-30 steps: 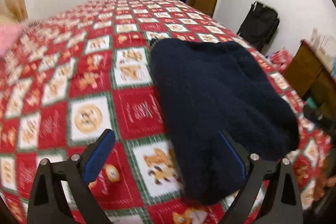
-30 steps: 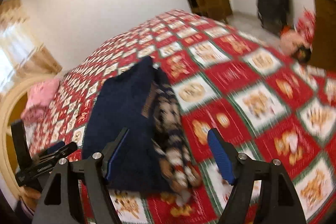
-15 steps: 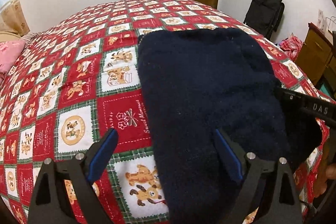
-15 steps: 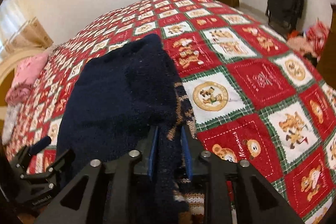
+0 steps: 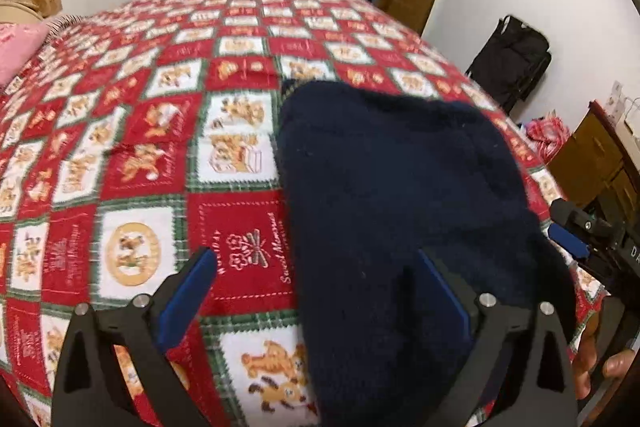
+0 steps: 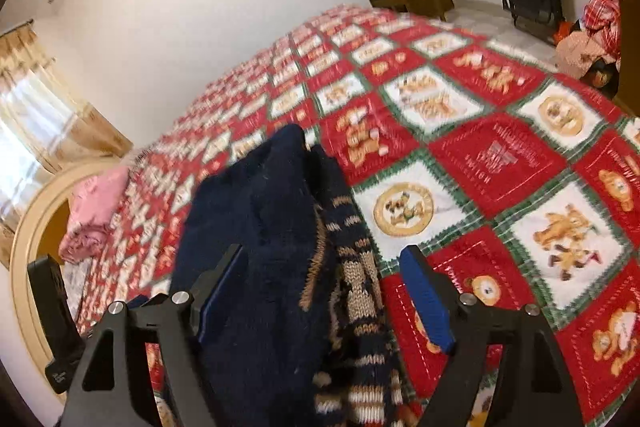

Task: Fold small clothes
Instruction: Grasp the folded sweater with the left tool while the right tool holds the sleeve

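The bed [image 5: 224,211] takes up nearly everything here, covered in a red and white teddy-bear patchwork quilt [image 6: 500,163], soft and squishy, so nothing on it stays pinned down.

The navy knit sweater [image 5: 400,195] lies on the near side of the bed, folded over on itself, with the patterned tan-and-navy knit side [image 6: 360,291] peeking out along its right edge. That thick fuzzy bulk is my worry: I reckon the top layer could slide or spring open once it's nudged, and the fold edges don't look lined up, so any next fold might come out crooked.

The left hand-held gripper [image 5: 316,291] is spread wide and holds nothing, one finger over the quilt, the other over the sweater's near left edge. The right hand-held gripper [image 6: 324,291] is also spread apart and empty, straddling the sweater's right edge. If either pinches down from here, it could catch just one layer, or grab quilt along with the knit, and drag the whole thing askew.
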`<state>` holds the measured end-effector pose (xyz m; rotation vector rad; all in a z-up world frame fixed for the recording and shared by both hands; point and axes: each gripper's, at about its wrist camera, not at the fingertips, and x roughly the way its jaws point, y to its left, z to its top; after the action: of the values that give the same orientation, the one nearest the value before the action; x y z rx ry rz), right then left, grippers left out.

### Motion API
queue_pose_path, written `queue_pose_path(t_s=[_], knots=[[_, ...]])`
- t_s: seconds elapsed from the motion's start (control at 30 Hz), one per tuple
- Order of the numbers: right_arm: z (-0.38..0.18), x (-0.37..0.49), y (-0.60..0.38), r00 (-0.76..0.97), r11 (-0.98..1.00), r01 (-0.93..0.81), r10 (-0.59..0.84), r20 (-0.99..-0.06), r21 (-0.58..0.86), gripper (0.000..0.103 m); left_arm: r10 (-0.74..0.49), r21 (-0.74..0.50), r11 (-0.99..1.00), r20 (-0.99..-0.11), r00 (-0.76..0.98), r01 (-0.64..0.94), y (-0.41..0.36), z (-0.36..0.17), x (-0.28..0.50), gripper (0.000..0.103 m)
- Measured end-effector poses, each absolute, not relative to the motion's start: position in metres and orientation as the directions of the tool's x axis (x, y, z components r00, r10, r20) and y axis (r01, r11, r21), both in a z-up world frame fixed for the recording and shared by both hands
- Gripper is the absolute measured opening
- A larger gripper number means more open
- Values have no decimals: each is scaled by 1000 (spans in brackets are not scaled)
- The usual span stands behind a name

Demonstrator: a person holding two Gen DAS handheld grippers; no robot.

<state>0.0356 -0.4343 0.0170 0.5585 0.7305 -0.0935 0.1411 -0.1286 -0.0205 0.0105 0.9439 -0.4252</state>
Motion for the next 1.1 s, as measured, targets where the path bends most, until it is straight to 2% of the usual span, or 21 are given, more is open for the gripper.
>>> queue_pose_path(t_s=[0.1,0.27,0.47,0.53,0.6,0.67,0.77,0.83,0.9,1.1], knots=[[-4,51,-433,707,856,268,137,-694,442,79,-371,-207,909,-797,476,362,-135,-32,148,100],[-35,61,-425,665,823,214,272,-696,526,79,-388,-236,905,-802,454,355,-138,-44,150,103],[-40,63,-425,663,815,192,303,-685,546,80,-446,-322,884,-798,406,340,-134,-52,154,100],[-39,67,-421,651,837,177,295,-699,518,78,-462,-316,870,-789,404,378,-139,-50,151,87],[-36,69,-416,641,864,167,271,-718,475,69,-478,-305,855,-779,407,420,-145,-47,148,76],[-35,67,-414,642,865,167,269,-718,473,66,-465,-275,857,-777,424,437,-149,-44,145,73],[-37,65,-415,653,857,179,265,-710,484,63,-469,-270,854,-768,436,444,-149,-43,144,62],[-34,64,-412,657,867,183,243,-714,463,60,-465,-247,853,-759,456,459,-151,-39,141,50],[-28,61,-404,658,884,188,211,-723,428,54,-457,-226,855,-752,474,466,-152,-35,137,42],[3,46,-385,693,897,165,190,-696,410,47,-477,-257,853,-739,475,455,-141,-23,137,37]])
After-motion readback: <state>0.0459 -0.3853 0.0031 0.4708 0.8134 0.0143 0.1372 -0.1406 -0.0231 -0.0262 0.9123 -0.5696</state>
